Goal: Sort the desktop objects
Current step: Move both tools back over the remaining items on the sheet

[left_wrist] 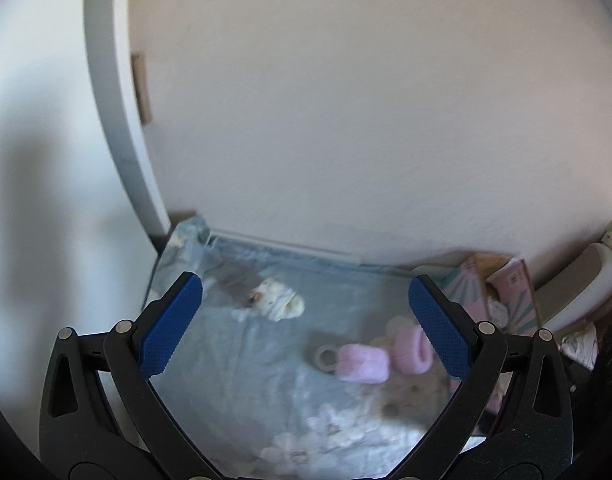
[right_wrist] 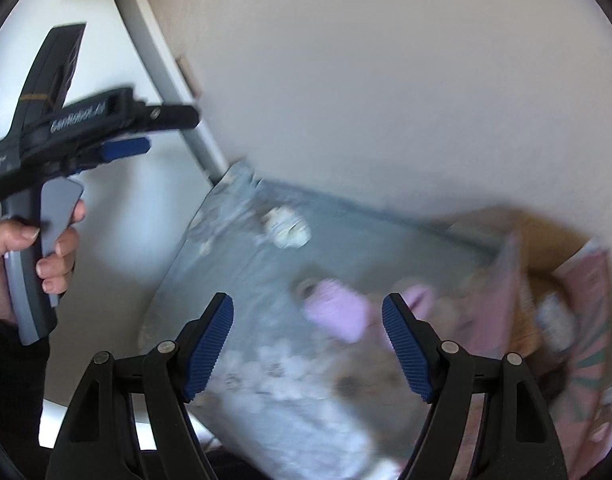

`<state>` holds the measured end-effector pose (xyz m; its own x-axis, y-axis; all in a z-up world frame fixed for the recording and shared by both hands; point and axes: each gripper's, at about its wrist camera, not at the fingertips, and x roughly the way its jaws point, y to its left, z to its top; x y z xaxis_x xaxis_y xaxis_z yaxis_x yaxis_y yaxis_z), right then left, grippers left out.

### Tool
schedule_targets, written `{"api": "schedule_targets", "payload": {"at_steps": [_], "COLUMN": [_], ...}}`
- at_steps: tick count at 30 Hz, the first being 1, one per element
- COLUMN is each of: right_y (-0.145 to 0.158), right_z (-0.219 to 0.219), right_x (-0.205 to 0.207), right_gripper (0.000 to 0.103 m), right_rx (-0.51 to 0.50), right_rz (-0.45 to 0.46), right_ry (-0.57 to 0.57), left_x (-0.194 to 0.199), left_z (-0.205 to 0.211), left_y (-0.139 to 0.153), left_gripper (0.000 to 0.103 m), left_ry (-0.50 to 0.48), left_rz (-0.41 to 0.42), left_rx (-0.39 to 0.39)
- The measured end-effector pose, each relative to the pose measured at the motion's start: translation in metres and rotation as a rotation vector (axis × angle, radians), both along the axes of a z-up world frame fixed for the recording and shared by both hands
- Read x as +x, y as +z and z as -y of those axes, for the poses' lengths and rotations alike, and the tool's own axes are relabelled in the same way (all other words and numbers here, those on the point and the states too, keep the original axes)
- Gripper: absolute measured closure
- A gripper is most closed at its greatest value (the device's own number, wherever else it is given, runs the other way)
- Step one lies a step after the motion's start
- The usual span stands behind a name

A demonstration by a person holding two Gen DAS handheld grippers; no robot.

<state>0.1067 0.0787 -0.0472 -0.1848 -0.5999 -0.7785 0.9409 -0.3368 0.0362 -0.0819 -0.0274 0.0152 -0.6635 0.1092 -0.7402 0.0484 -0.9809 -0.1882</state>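
Progress: early, by appearance | left gripper [left_wrist: 306, 322] and right gripper [right_wrist: 307, 346]: jaws apart, empty, above the table | pink rolls [left_wrist: 363, 362], tape ring [left_wrist: 325, 356], white bundle [left_wrist: 280, 302]: loose on floral cloth [left_wrist: 226, 360] | cardboard box [left_wrist: 501, 292]: at right, partly filled.

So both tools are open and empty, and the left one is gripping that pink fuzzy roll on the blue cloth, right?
Not quite. The left tool grips nothing: in the left wrist view its jaws stand wide open above the blue cloth, and the pink fuzzy roll lies free on it. The right tool is open and empty too.
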Motion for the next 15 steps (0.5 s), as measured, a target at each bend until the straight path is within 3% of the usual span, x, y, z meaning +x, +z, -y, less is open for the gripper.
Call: {"api": "schedule_targets", "payload": {"at_steps": [4,10,15], "right_y": [-0.053,-0.133,-0.170], "right_z": [0.014,0.021,0.035], "right_x": [0.015,0.028,0.031], "right_gripper": [0.030,0.030,0.030], "right_rx": [0.056,0.088,0.121], "right_rz": [0.056,0.058,0.024], "right_ry": [-0.033,-0.081,-0.105], "left_x": [-0.014,-0.039,-0.061], "left_z": [0.013,0.021,0.018], "left_y": [-0.034,-0.120,-0.171], "left_gripper": [0.000,0.000,0.000], "left_ry": [-0.010,-0.053,-0.083], "left_rz": [0.054,0.120,0.144], "left_rx": [0.019,0.065,0.058]}}
